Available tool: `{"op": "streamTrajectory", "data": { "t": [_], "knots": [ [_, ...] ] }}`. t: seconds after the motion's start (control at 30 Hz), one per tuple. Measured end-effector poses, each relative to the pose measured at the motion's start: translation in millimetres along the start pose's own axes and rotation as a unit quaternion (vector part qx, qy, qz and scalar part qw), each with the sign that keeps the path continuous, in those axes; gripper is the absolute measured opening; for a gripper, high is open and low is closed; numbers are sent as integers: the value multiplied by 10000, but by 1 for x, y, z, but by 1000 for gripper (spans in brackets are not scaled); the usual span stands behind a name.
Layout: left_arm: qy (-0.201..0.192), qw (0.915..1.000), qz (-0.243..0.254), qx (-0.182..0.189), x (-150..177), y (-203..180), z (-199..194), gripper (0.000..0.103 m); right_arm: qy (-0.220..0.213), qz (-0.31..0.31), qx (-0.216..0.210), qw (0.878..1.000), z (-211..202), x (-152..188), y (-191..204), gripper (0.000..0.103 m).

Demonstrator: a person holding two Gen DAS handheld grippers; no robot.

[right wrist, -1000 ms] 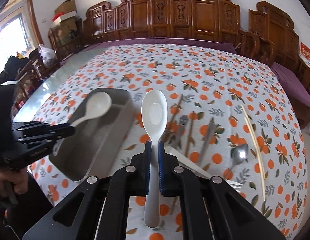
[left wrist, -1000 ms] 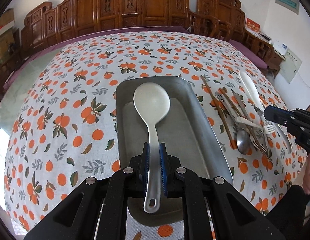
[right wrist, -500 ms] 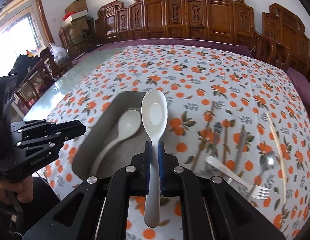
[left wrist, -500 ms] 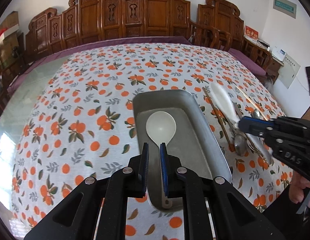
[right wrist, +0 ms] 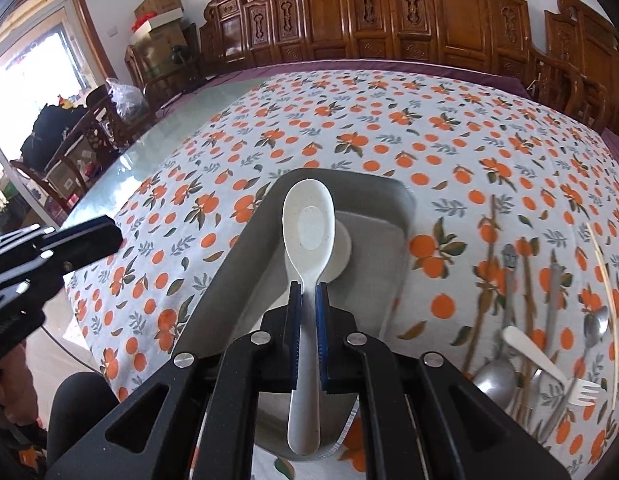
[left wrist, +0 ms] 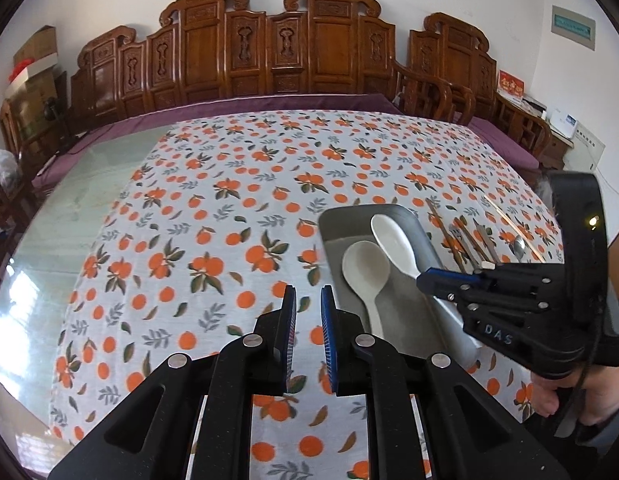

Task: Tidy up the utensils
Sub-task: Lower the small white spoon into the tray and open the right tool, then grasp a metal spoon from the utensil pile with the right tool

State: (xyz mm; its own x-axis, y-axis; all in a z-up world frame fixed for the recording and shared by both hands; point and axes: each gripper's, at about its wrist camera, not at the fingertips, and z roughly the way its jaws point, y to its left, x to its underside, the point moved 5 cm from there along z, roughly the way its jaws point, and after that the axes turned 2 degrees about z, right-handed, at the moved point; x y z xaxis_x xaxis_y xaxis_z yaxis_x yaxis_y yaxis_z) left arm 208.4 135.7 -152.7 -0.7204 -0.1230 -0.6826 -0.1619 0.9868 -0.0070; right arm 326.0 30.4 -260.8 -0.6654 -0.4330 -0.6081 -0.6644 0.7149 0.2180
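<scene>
Spoon [right wrist: 307,236] pinched by right gripper [right wrist: 307,320], "DAS" on body; left gripper [left wrist: 308,332] opening, empty.

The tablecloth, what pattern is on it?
The tablecloth is white with oranges and leaves, clearest in the left wrist view.

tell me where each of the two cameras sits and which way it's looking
Left wrist: on the left gripper, looking down across the orange-print tablecloth; its jaws are opening with nothing between them; the right gripper and a hand show at right.
Right wrist: on the right gripper, looking down over the metal tray; it grips a white spoon; the left gripper shows at left.
Shared: tray, held spoon, loose utensils.
</scene>
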Motion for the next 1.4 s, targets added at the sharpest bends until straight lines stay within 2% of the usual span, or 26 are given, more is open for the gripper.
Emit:
{"op": "streamTrajectory", "data": {
  "t": [0.07, 0.27, 0.47, 0.53, 0.6, 0.73, 0.87, 1.03, 1.27, 1.37, 1.4],
  "knots": [
    [-24, 10000, -23, -25, 0, 4, -2, 16, 34, 4, -18, 10000, 5, 1, 3, 9],
    [-39, 10000, -45, -40, 1, 8, -4, 16, 14, 20, -71, 10000, 9, 1, 3, 9],
    [-79, 10000, -7, 38, 2, -3, -8, 17, -91, 6, -133, 9999, -9, 2, -6, 9],
    [-122, 9999, 39, 41, 3, -10, -10, 29, -175, -24, -146, 9997, -23, 3, -12, 9],
    [-213, 9997, 82, 63, 4, -19, -13, 35, -256, -44, -139, 9996, -38, 6, -20, 9],
    [-227, 9995, 100, 206, 7, -38, -14, 44, -450, -20, -63, 9990, -74, 15, -47, 9],
    [-252, 9989, 228, 325, 9, -60, -18, 50, -556, 1, 253, 9981, -102, 27, -85, 9],
    [-317, 9979, 366, 441, 6, -85, -24, 52, -530, 226, 656, 9962, -116, 42, -140, 9],
    [-341, 9963, 526, 583, 0, -115, -26, 56, -525, 507, 1023, 9921, -125, 52, -193, 10],
    [-324, 9956, 609, 636, 1, -128, -24, 57, -469, 657, 1127, 9904, -120, 58, -209, 29],
    [-316, 9954, 629, 649, 2, -132, -24, 57, -430, 705, 1160, 9898, -117, 60, -214, 31]
  ]
}}
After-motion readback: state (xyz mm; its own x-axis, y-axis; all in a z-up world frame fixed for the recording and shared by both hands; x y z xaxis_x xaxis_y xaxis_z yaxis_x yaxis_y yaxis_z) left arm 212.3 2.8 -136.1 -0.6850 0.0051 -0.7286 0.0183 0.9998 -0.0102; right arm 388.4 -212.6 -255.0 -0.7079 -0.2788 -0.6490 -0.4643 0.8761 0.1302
